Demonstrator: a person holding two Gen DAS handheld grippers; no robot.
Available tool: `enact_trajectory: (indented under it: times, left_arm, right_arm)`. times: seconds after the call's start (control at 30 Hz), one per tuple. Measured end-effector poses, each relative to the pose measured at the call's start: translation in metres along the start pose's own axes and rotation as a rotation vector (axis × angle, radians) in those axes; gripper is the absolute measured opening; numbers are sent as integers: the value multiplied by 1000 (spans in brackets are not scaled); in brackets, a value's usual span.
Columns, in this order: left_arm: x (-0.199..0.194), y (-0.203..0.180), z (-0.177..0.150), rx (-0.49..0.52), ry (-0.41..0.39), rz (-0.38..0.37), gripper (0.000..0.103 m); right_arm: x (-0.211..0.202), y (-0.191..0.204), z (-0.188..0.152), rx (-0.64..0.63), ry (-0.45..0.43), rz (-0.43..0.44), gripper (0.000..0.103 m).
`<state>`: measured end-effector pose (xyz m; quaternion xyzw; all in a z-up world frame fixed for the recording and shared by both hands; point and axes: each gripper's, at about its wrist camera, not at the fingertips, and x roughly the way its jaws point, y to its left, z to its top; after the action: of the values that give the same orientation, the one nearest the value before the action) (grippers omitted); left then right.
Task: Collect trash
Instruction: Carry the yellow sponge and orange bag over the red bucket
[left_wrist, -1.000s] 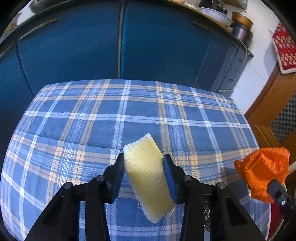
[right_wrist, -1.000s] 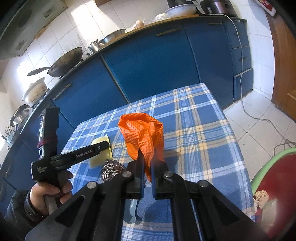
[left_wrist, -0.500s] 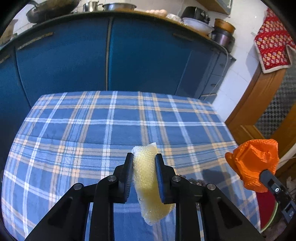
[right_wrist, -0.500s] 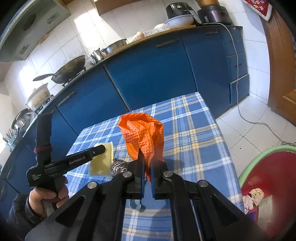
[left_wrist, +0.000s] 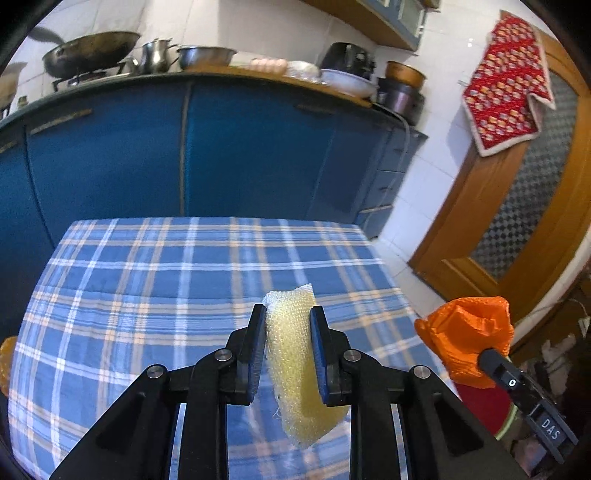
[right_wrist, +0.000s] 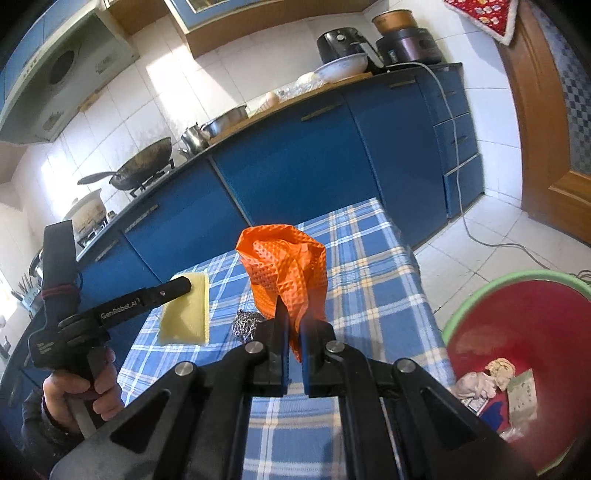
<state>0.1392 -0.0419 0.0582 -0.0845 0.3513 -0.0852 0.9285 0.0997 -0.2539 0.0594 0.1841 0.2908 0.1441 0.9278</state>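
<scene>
A: Yellow sponge (left_wrist: 295, 354) is squeezed in the left gripper (left_wrist: 288, 347), orange cloth (right_wrist: 286, 273) clamped in the right gripper (right_wrist: 293, 343), both held above the checked table (right_wrist: 369, 266).

B: Grips should be kept tight until the red bin (right_wrist: 546, 332) is underneath, then released.

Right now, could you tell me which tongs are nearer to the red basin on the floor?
Right. The right tongs, shut on the orange cloth, hang at the table edge just beside the red basin. The left tongs, gripping the yellow sponge, are farther off over the table.
</scene>
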Motion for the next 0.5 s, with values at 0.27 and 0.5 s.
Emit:
enact_trajectory:
  times: [0.27, 0.5]
  left_arm:
    - [-6, -44, -12, 52, 20, -96, 24]
    - [-3, -89, -25, 106, 49, -178, 24]
  right_arm:
    - [-45, -16, -11, 34, -53, -67, 7]
    - [-80, -42, -18, 76, -93, -158, 7]
